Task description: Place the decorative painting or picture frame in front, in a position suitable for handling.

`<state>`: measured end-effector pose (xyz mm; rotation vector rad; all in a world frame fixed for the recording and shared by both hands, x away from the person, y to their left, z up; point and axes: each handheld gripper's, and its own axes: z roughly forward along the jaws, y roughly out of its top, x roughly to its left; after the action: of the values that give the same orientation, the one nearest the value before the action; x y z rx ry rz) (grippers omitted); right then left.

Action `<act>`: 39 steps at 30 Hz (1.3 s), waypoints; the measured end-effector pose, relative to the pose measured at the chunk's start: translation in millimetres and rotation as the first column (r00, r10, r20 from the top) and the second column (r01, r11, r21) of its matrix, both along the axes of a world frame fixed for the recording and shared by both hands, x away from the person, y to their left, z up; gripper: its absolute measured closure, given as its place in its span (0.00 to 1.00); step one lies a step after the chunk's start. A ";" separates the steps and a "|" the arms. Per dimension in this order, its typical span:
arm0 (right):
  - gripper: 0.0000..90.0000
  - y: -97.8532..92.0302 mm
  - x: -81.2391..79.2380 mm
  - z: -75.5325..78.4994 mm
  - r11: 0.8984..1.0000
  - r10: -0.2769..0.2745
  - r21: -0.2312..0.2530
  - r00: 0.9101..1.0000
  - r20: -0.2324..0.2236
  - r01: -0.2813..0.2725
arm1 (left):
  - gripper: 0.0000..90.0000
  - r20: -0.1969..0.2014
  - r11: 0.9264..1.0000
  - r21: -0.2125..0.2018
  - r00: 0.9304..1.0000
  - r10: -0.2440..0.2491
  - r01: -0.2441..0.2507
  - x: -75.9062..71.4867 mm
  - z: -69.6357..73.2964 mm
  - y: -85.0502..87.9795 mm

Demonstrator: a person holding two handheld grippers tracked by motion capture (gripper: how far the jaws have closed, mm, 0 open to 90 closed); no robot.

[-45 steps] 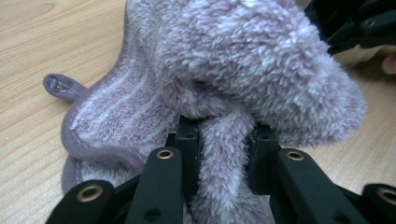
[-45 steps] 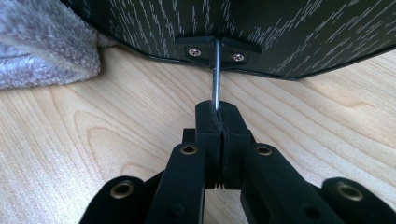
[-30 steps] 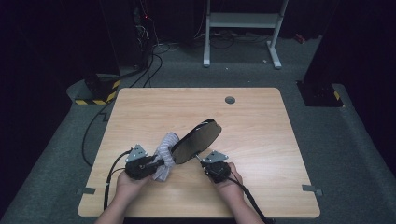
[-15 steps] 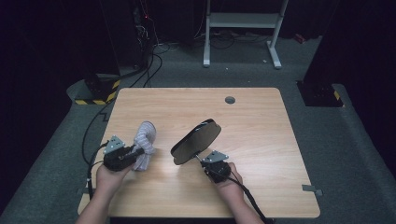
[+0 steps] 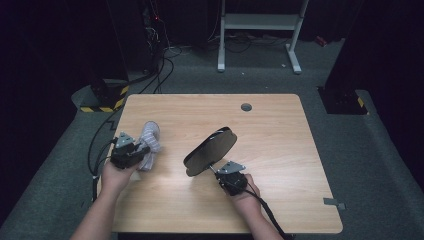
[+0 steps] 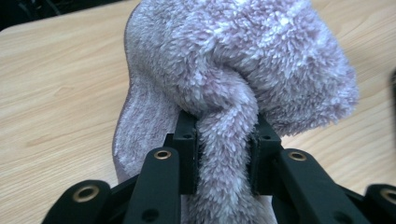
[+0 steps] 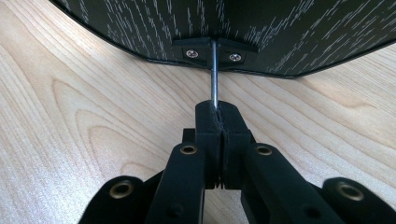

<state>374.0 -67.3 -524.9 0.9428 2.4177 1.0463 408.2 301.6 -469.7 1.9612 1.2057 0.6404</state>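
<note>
Cloth (image 5: 149, 142) in left tool (image 5: 135, 151); mirror (image 5: 210, 150) well apart, right

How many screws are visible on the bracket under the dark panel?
2. One screw sits left of the thin metal rod, the other screw right of it; more may be hidden.

A light wooden table (image 5: 280, 200) is standing on grey carpet (image 5: 380, 165). 1 round grommet (image 5: 246, 106) is sitting near its far edge.

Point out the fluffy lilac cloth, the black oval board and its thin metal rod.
Fluffy lilac cloth (image 6: 243, 60), left gripper view, bunched top.
Black oval board (image 5: 210, 151), high view, middle of face.
Thin metal rod (image 7: 214, 77), right gripper view, mid-shaft.
</note>
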 end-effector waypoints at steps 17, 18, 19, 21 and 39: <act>0.98 0.2 -0.2 -0.1 1.000 0.005 -0.004 1.000 0.006 -0.005 | 0.48 -0.088 1.000 0.008 0.996 -0.006 0.007 11.4 -31.8 -3.2; 0.98 0.1 -0.1 -0.1 1.000 0.006 -0.005 1.000 0.005 -0.006 | 0.46 -0.082 1.000 -0.015 0.997 -0.006 0.005 10.3 -29.0 -2.8; 0.98 -0.1 0.0 0.0 1.000 0.007 -0.005 1.000 0.002 -0.007 | 0.42 -0.077 1.000 -0.031 0.997 -0.007 0.005 9.6 -27.1 -2.5; 0.98 -0.1 0.0 0.0 1.000 0.006 -0.004 1.000 0.002 -0.006 | 0.37 -0.058 0.998 -0.063 0.998 -0.008 0.004 7.2 -21.4 -1.6; 0.95 -0.6 0.5 0.0 1.000 0.007 0.000 1.000 0.000 -0.007 | 0.38 0.065 0.968 -0.182 0.984 -0.163 0.172 -32.7 5.6 -32.9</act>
<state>374.4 -67.9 -524.9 0.9347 2.4226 1.0492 375.5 268.8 -464.1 1.8541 1.0181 0.4687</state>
